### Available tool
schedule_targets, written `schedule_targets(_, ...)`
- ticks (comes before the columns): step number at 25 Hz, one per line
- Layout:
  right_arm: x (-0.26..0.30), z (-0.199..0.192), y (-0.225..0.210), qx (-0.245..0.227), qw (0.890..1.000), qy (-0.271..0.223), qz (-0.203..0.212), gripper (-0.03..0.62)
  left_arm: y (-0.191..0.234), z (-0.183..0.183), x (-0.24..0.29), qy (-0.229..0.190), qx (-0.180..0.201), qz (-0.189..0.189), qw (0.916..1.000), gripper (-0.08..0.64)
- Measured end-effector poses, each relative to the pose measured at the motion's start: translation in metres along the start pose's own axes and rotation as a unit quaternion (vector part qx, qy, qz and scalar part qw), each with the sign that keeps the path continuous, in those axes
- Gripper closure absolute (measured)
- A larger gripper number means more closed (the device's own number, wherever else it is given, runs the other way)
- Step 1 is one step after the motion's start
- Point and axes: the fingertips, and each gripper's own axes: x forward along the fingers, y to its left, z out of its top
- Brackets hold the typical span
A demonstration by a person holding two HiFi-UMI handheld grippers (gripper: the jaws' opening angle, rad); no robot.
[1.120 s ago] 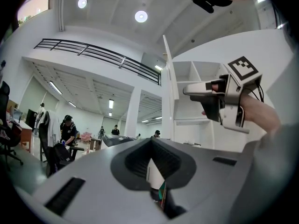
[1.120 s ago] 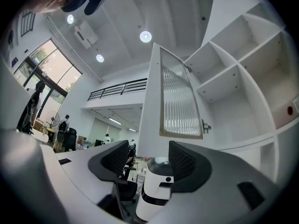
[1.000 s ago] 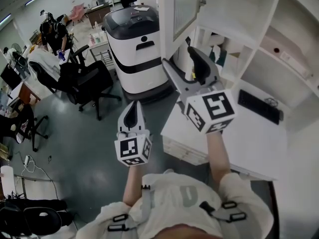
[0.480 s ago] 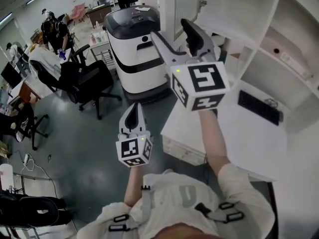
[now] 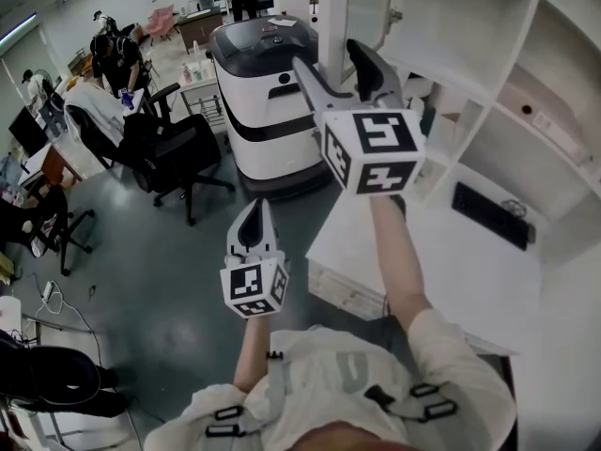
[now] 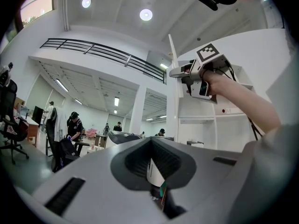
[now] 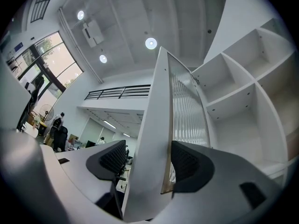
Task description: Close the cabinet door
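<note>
The white cabinet door with a ribbed glass panel stands swung out from the open white shelves. My right gripper is raised to the door's free edge. In the right gripper view its jaws stand open on either side of the door frame, one pad on each face. My left gripper hangs lower, over the floor, away from the cabinet, shut with nothing in it. From the left gripper view, the right gripper sits at the door edge.
A white machine with a dark lid stands left of the cabinet. A black office chair is further left, with people at desks behind. Below the shelves is a white desk bearing a black keyboard.
My right gripper rose from above the desk up and left to the door's edge, so the door now lies between its jaws. The left gripper stayed nearly still.
</note>
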Motion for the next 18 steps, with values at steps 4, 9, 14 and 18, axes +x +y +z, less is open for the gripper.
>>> schedule_targets(4, 0.002, 0.0, -0.003, -0.002, 1.0, 0.002, -0.009, 0.31, 0.005, 0.002, -0.003, -0.002, -0.001, 0.008, 1.0, 0.556)
schedule_targets(9, 0.006, -0.003, -0.007, -0.021, 0.999, 0.007, -0.032, 0.31, 0.009, 0.0, -0.003, -0.001, -0.002, 0.012, 0.9999, 0.556)
schedule_targets(14, 0.006, -0.002, -0.01, -0.021, 0.999, 0.008, -0.044, 0.325, 0.01, 0.001, -0.005, 0.002, -0.001, 0.01, 0.9999, 0.557)
schedule_targets(18, 0.005, -0.003, -0.009, -0.02, 0.999, 0.01, -0.047, 0.331, 0.012, 0.003, -0.007, -0.001, 0.0, 0.012, 0.9999, 0.556)
